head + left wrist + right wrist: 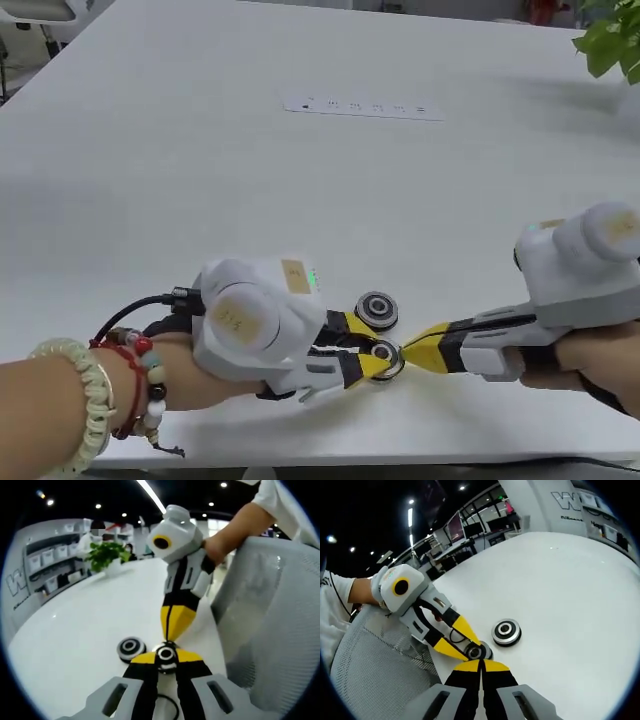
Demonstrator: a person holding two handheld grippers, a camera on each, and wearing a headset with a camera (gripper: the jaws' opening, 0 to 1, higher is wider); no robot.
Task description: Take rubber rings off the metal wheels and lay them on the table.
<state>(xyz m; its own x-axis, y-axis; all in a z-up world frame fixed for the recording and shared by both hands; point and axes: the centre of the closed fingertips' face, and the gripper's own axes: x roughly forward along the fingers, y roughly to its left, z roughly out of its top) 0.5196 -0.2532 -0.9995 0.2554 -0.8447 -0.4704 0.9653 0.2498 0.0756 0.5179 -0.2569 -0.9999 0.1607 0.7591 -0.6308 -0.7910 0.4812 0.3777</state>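
Now left gripper (373, 358) clamps wheel (166, 656) (right gripper (481, 663) tip touching).

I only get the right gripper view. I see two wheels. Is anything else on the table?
Observer: Yes, a white power strip lies farther back on the table.
Operator: Any plants?
Observer: A leafy plant stands at the table's far end.
Operator: Any jewellery behind the left tool holding the wheel?
Observer: Yes, bead bracelets, red and pale.
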